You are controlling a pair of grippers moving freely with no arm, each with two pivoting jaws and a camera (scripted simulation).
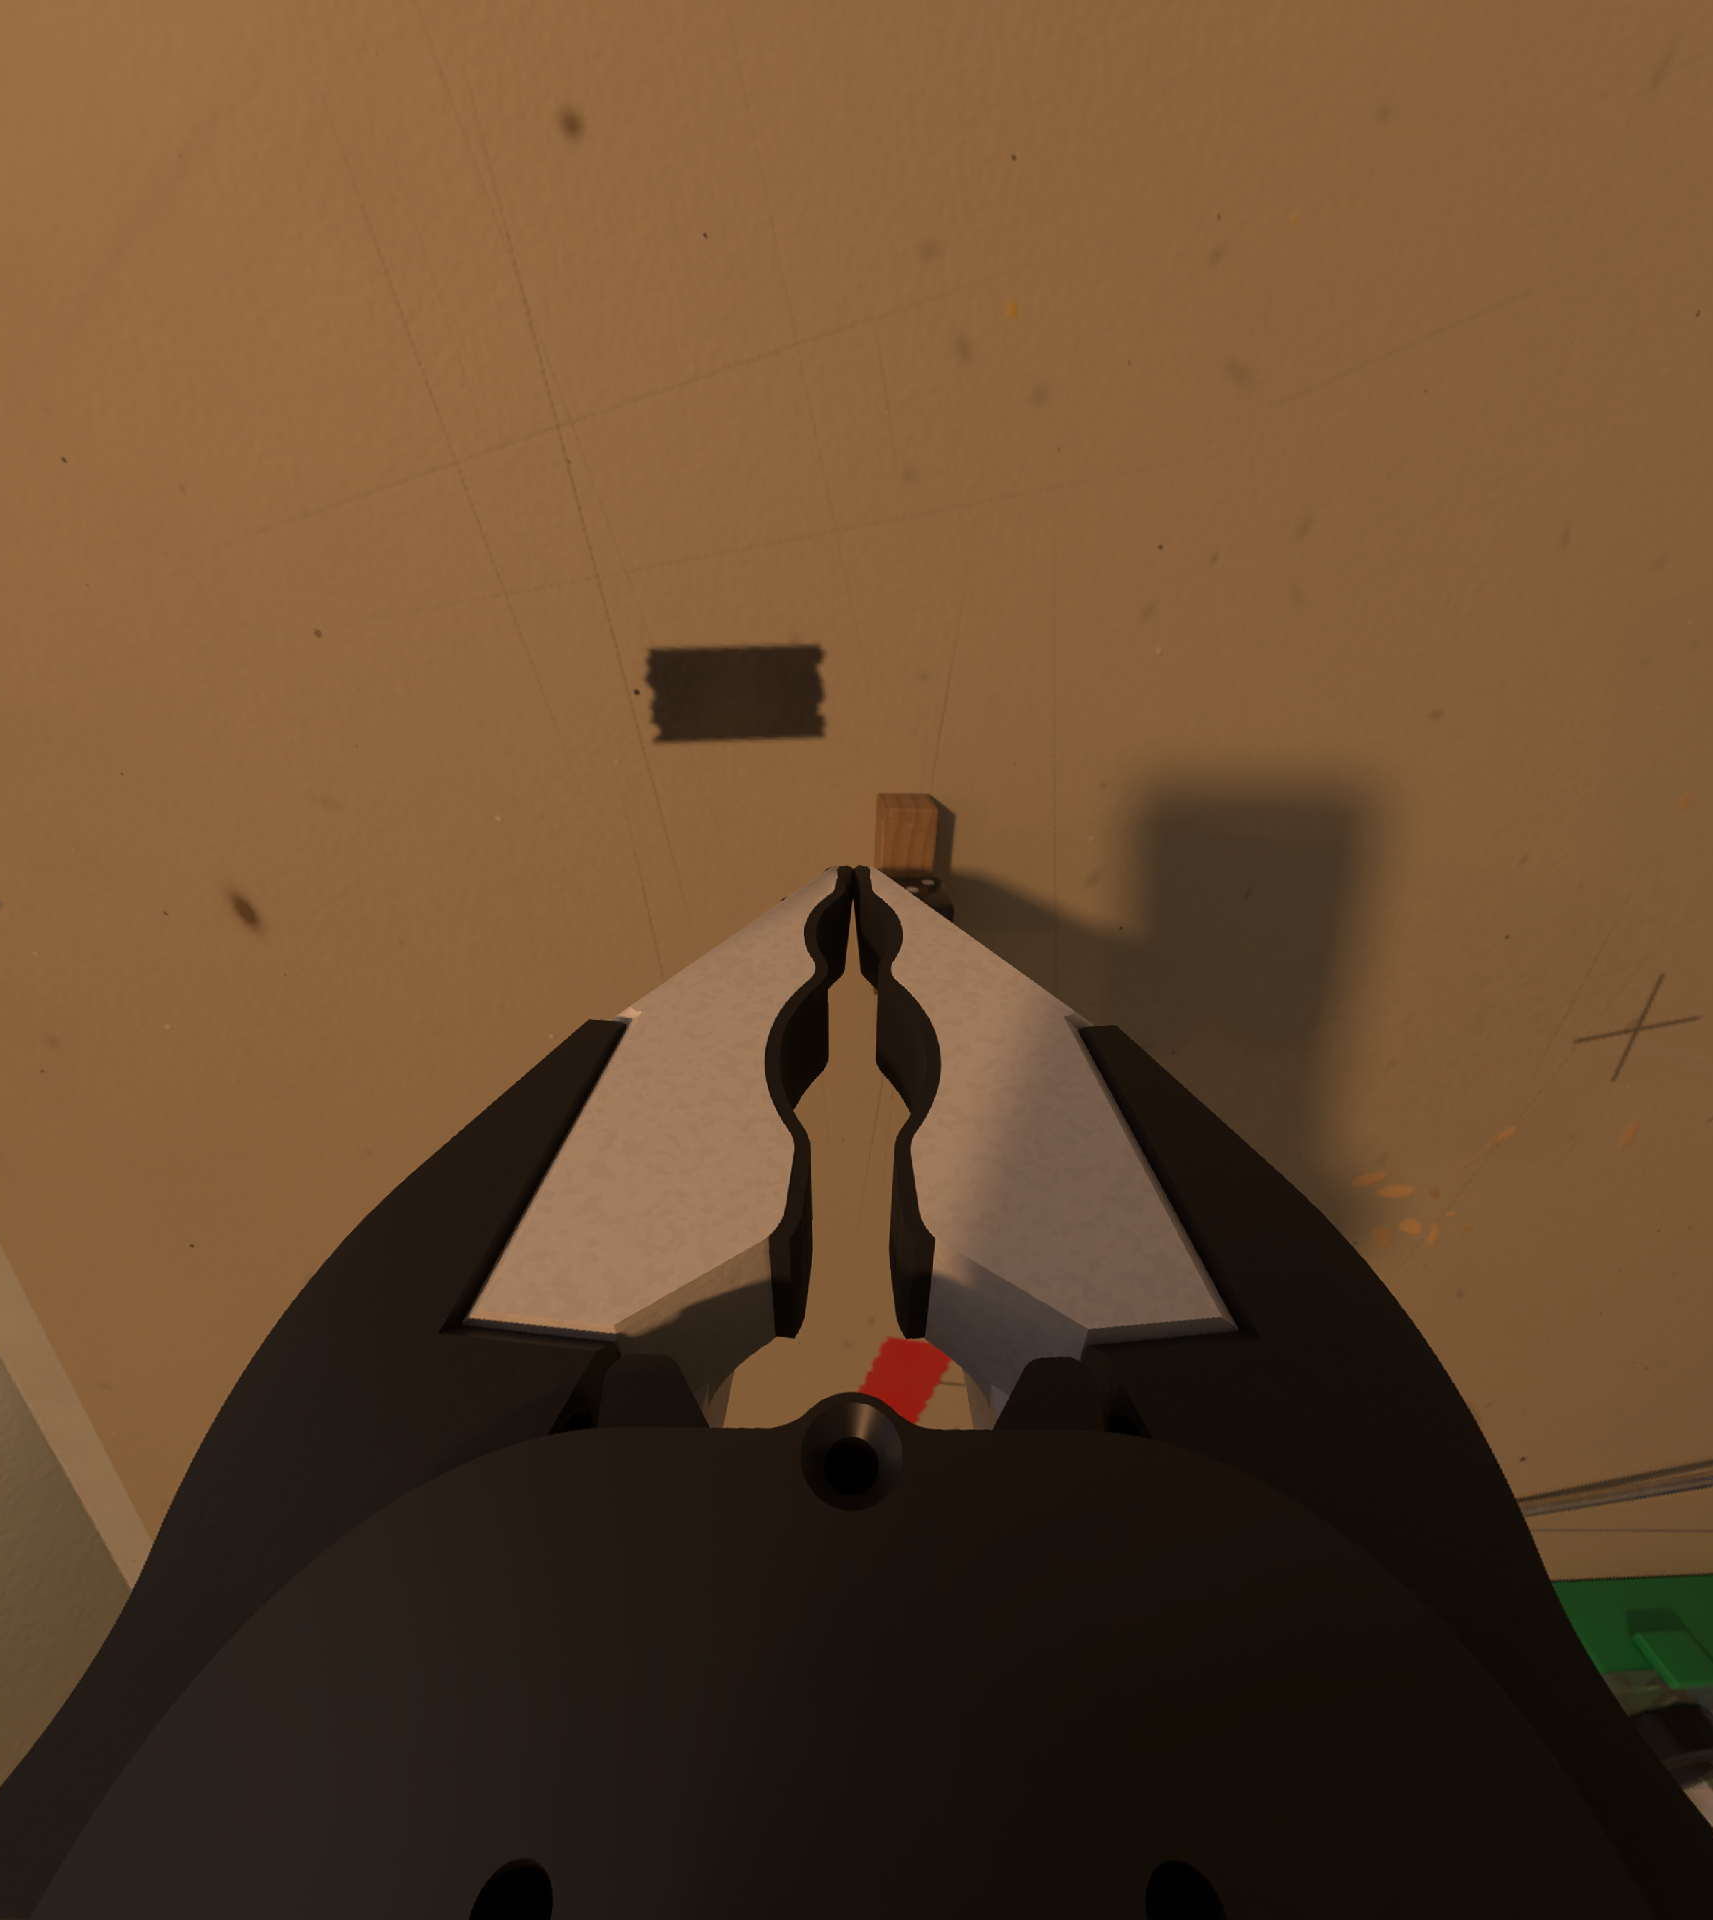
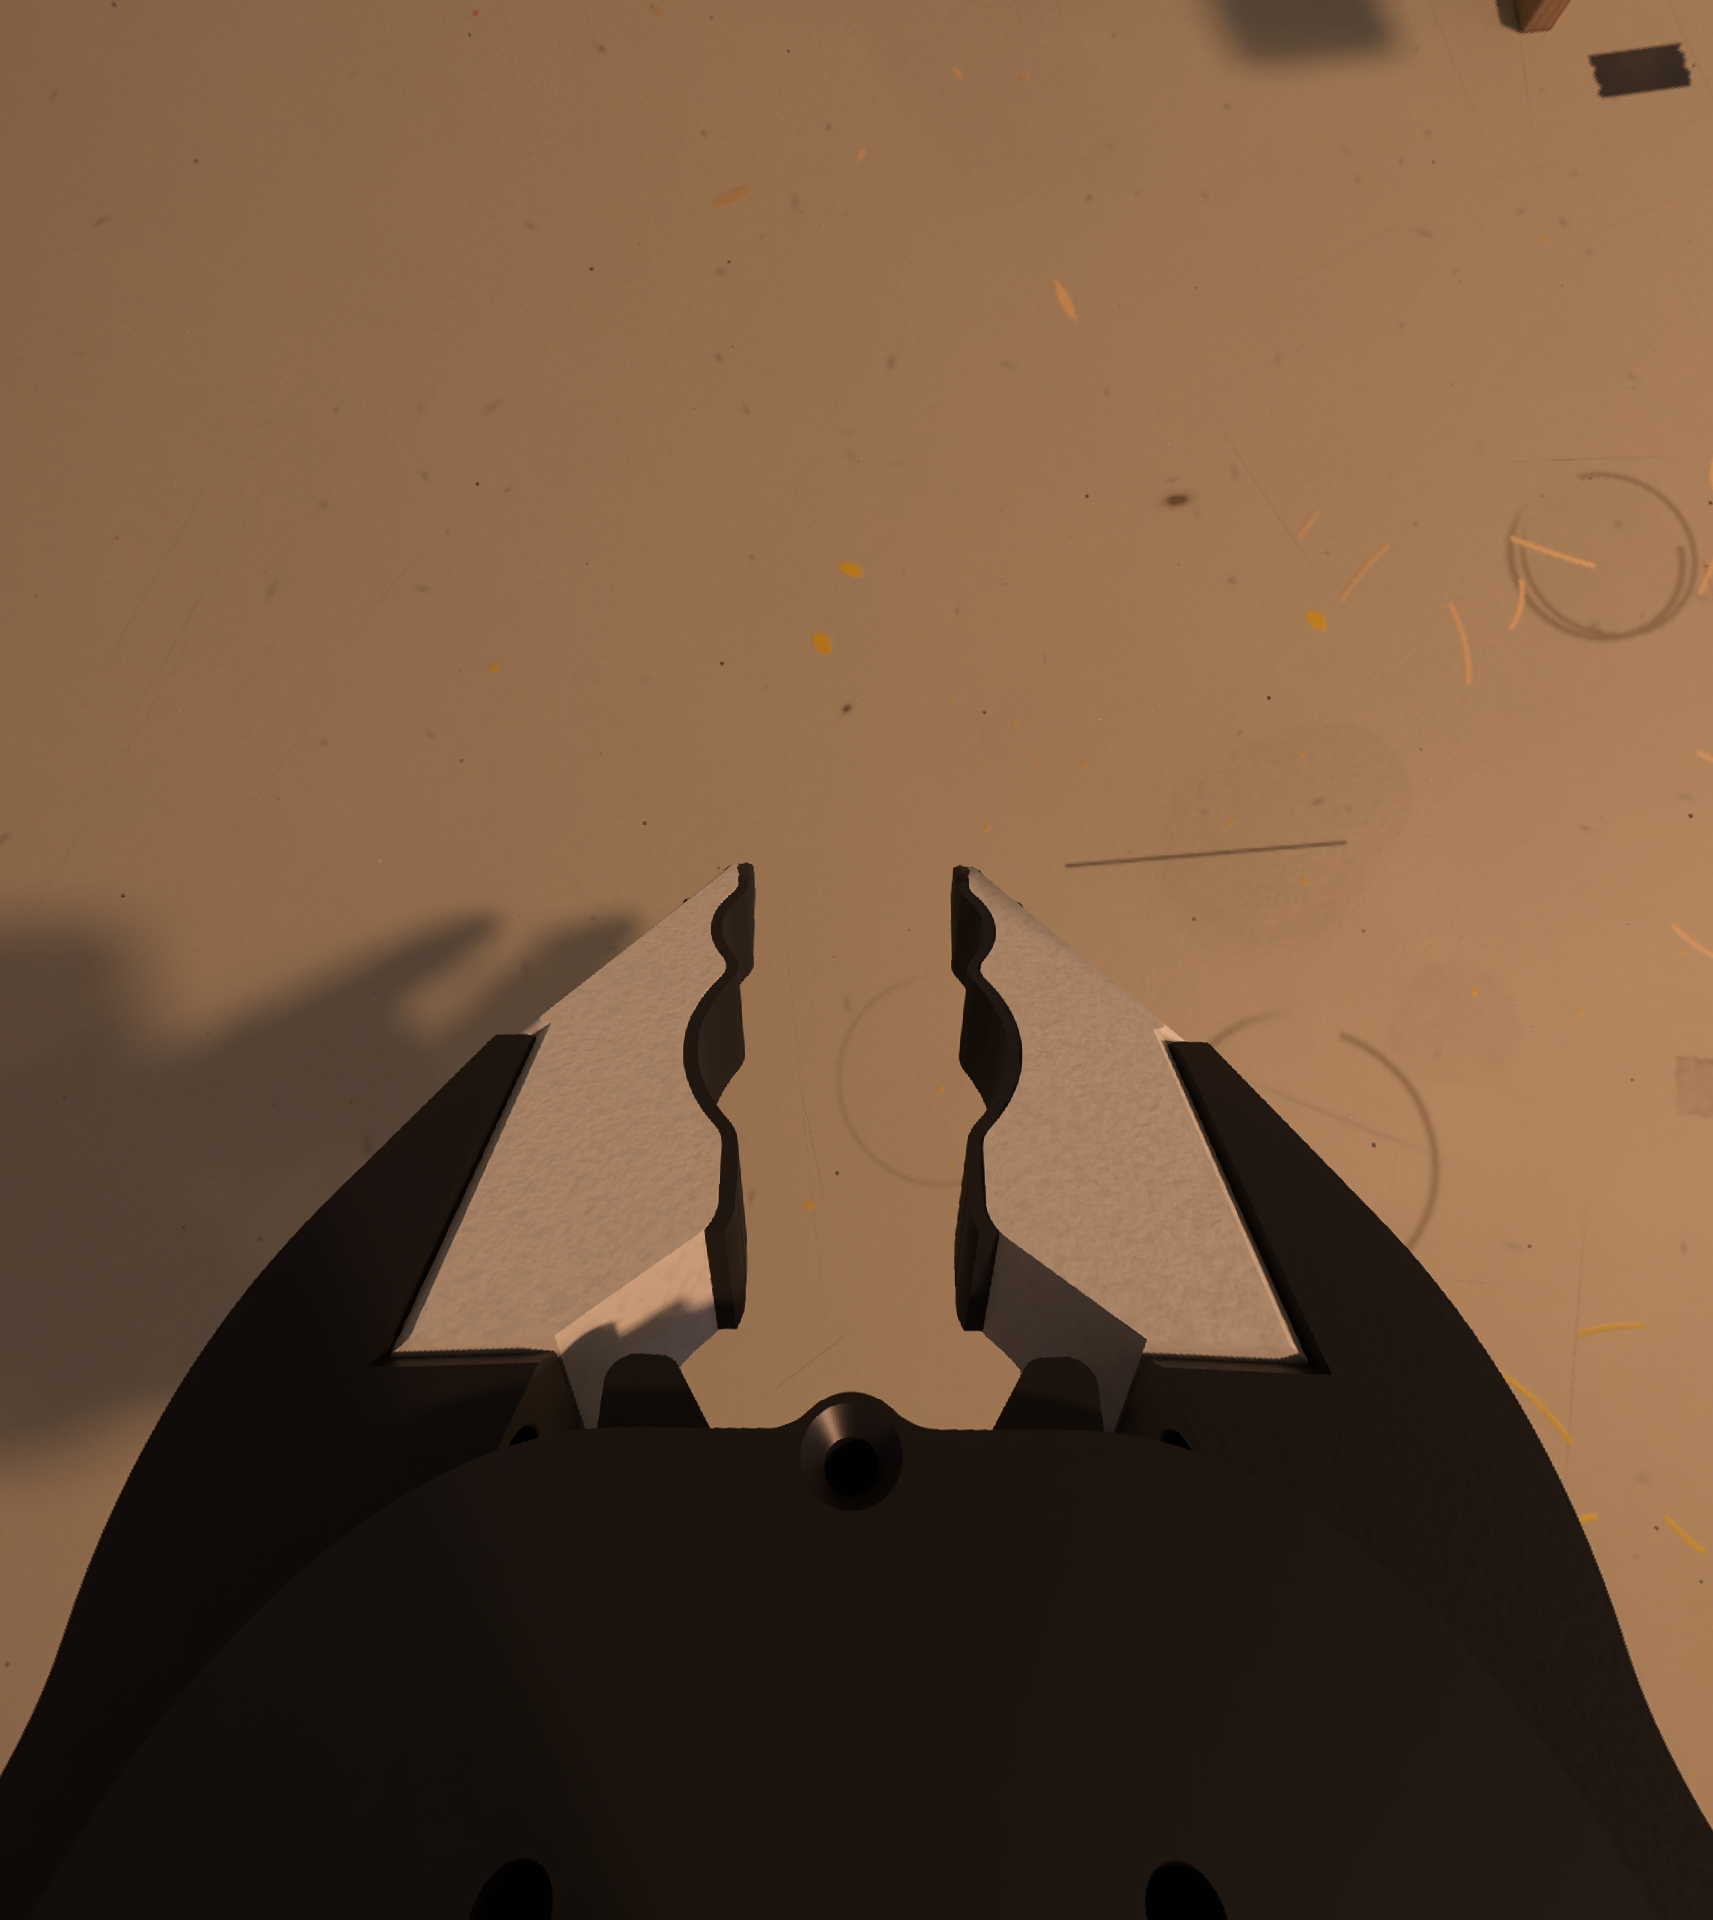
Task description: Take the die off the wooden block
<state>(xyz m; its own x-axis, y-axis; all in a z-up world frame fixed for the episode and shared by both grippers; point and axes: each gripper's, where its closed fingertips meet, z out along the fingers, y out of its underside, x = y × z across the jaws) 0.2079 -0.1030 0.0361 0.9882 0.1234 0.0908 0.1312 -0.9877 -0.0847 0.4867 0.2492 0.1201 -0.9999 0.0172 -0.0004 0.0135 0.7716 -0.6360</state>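
A small light wooden block [image 1: 904, 833] stands on the brown table [image 1: 1247, 416], just beyond my left gripper's tips. A small black die with white pips [image 1: 931, 889] shows low at the block's near right corner, apparently on the table beside it, partly hidden by my finger. My left gripper [image 1: 852, 875] is shut and empty, its tips just short of the block. My right gripper [image 2: 852, 883] is open and empty over bare table, far from the block [image 2: 1536, 12], which shows only at that view's top edge.
A black tape patch [image 1: 736, 693] lies beyond the block to the left and also shows in the right wrist view [image 2: 1641, 71]. Red tape [image 1: 899, 1374] lies under the left gripper. A green object [image 1: 1683, 1652] sits near right. The table edge [image 1: 10, 1299] runs at the left.
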